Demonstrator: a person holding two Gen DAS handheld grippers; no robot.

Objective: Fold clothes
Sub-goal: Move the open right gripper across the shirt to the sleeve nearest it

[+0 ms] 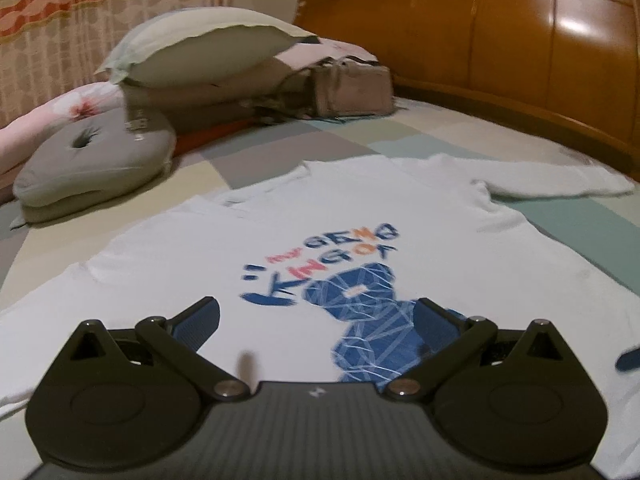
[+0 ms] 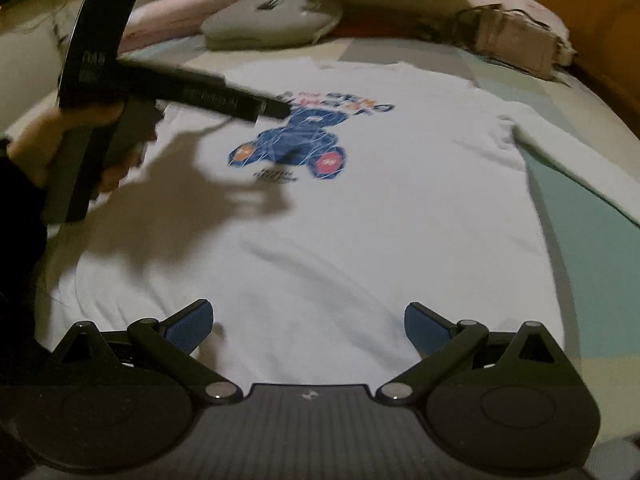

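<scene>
A white long-sleeved shirt [image 1: 280,216] with a blue bear print [image 1: 360,300] lies spread flat, front up, on the bed. One sleeve [image 1: 560,184] stretches out to the right. My left gripper [image 1: 316,320] stands open above the print, with nothing between its blue pads. In the right wrist view the shirt [image 2: 340,240] fills the middle, and my right gripper [image 2: 308,324] is open over its lower part, near the hem. A hand [image 2: 36,148] holds the left gripper [image 2: 276,110] over the print [image 2: 296,140], and it casts a shadow on the cloth.
A grey ring cushion [image 1: 96,160], a pillow [image 1: 208,52] and folded bedding [image 1: 352,88] are piled at the head of the bed. A wooden headboard [image 1: 520,40] runs along the right. The patchwork sheet [image 1: 580,216] shows past the sleeve.
</scene>
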